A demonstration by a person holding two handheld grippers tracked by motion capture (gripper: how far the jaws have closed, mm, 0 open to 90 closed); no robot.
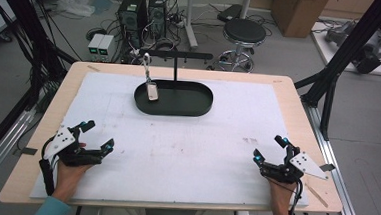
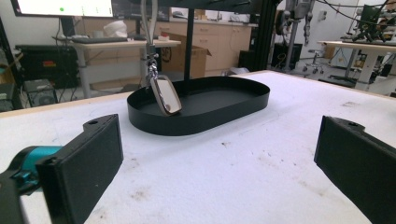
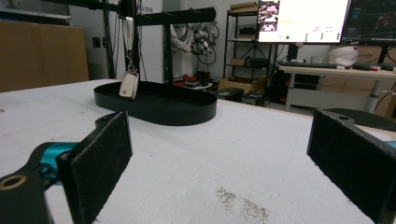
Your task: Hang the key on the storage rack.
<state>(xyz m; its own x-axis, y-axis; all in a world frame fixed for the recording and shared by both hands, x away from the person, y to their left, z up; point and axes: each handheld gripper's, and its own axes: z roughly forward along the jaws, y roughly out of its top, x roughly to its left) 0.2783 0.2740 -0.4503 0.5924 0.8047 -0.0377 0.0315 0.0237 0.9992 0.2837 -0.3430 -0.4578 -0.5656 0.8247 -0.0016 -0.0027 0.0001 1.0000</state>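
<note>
1. White foam sheet [image 1: 185, 152] over a wooden table, cables and a stool on the lab floor behind: that's the stage, and both claws sit at the near edge.
2. Left gripper [image 1: 98, 138] rests low on the sheet, jaws spread wide, nothing between them. Right gripper [image 1: 268, 149] mirrors it on the far side, released and bare too.
3. Out ahead, well apart from both, stands the black oval tray [image 1: 198, 108] with its T-shaped stand [image 1: 176, 61].
4. From the left end of the crossbar hangs the key fob [image 2: 166, 95] on a strap and metal clasp [image 2: 151, 65], its lower end dipping inside the tray.
5. My read: it's light, hard-shelled and glossy, so likely slick, and it will swing freely when touched.
6. Best hold looks like the fob's flat faces, pads squarely across the body; the strap is soft and would twist.
</note>
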